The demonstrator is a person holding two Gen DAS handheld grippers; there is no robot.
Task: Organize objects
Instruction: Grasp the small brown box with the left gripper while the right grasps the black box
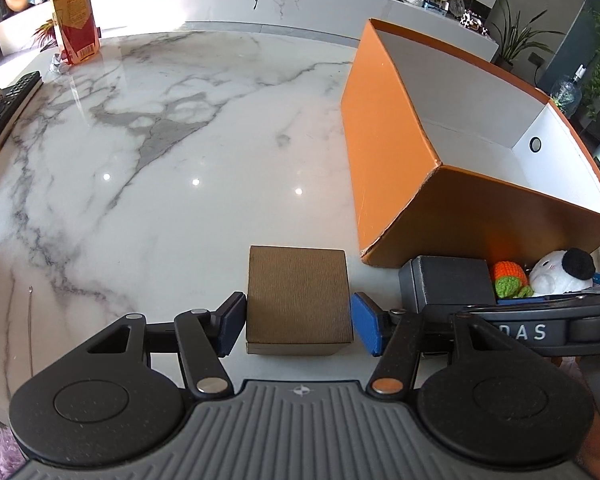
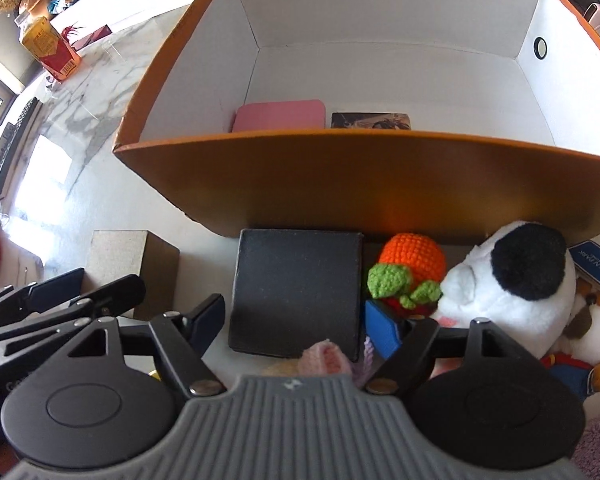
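Observation:
A brown box (image 1: 298, 300) sits on the marble table between the fingers of my left gripper (image 1: 298, 322); the jaws are open with a small gap on each side. It also shows in the right wrist view (image 2: 134, 264). My right gripper (image 2: 296, 326) is open around a black box (image 2: 298, 290), not touching it. The black box also shows in the left wrist view (image 1: 448, 282). An orange cardboard box (image 2: 340, 176) stands behind; inside lie a pink pad (image 2: 280, 116) and a dark card (image 2: 371, 121).
Beside the black box lie an orange crochet toy (image 2: 412, 258), a white plush with a black ear (image 2: 508, 292) and a blue card (image 2: 598, 266). A juice carton (image 1: 74, 20) and a remote control (image 1: 4, 108) are at the table's far left.

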